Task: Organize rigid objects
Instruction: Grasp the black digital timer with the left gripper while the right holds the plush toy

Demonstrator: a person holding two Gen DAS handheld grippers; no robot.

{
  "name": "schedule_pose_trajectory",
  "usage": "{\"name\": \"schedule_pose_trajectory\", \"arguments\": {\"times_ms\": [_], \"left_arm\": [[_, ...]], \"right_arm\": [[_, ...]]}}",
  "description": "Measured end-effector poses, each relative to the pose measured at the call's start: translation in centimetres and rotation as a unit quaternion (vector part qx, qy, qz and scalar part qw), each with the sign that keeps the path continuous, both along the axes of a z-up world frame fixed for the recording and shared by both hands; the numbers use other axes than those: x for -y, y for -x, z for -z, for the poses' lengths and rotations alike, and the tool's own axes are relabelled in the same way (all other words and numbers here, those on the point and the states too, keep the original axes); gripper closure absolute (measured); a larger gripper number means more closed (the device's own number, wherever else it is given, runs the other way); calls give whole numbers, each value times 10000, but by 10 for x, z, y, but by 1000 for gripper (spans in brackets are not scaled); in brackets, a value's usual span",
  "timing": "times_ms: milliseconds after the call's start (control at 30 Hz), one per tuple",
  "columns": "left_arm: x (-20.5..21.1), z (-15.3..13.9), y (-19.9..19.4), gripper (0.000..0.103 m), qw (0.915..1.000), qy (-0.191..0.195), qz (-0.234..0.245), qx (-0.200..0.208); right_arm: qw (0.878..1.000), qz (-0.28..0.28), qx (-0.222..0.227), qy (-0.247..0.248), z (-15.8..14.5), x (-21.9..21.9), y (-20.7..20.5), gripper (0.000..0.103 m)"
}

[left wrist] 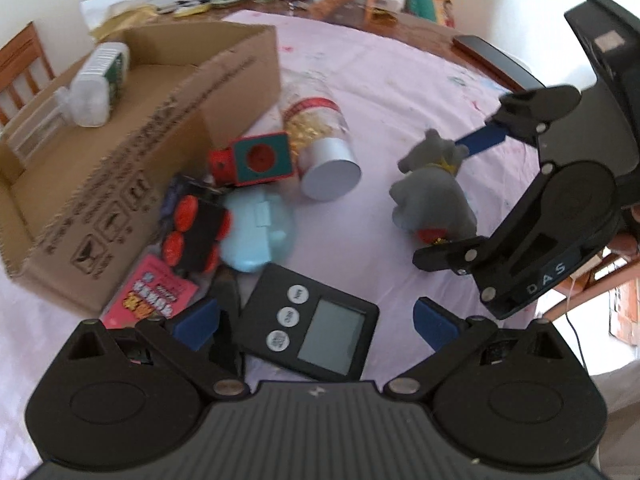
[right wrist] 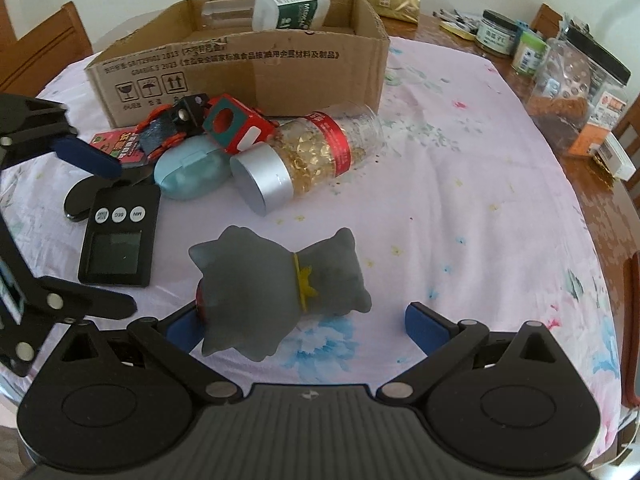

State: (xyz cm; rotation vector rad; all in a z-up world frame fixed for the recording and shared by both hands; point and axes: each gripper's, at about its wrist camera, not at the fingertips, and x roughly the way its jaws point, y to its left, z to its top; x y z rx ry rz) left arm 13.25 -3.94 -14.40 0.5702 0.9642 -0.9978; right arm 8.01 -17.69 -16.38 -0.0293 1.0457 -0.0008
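Observation:
A cardboard box (left wrist: 120,152) (right wrist: 256,68) holds a white bottle (left wrist: 100,80) (right wrist: 292,10). In front of it lie a black timer (left wrist: 312,332) (right wrist: 118,236), a light blue case (left wrist: 256,232) (right wrist: 188,168), a red-teal cube (left wrist: 260,160) (right wrist: 236,124), a black toy with red wheels (left wrist: 192,232) (right wrist: 172,124) and a jar of gold capsules (left wrist: 320,144) (right wrist: 312,152). A grey cat figure (left wrist: 432,188) (right wrist: 276,288) lies on its side. My left gripper (left wrist: 316,324) is open around the timer. My right gripper (right wrist: 308,328) (left wrist: 460,200) is open around the cat.
A pink packet (left wrist: 152,296) (right wrist: 116,144) lies by the box. The pink cloth (right wrist: 460,200) covers a wooden table. Jars and bags (right wrist: 560,72) crowd the far edge, with a phone (left wrist: 488,56). Wooden chairs (right wrist: 44,56) stand around.

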Motion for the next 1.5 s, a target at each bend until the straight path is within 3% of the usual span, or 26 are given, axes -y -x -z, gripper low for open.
{"name": "schedule_pose_trajectory", "arguments": {"times_ms": [200, 433, 700, 833, 1100, 1500], "left_arm": [[-2, -1, 15, 1, 9987, 12, 391, -332], [3, 7, 18, 1, 9986, -200, 483, 37], [0, 9, 21, 1, 9971, -179, 622, -396], [-2, 11, 24, 7, 9984, -236, 510, -80], [-7, 5, 17, 30, 10000, -85, 40, 4], [0, 7, 21, 33, 9994, 18, -347, 77]], "right_arm": [[9997, -262, -28, -10, 0, 4, -2, 0], [9990, -436, -22, -13, -1, 5, 0, 0], [9985, -543, -8, -16, -2, 5, 2, 0], [9981, -611, 10, -18, -2, 6, 3, 0], [9981, -612, 21, -18, -2, 6, 6, 0], [9964, -838, -26, 131, -6, 0, 6, 0]]}}
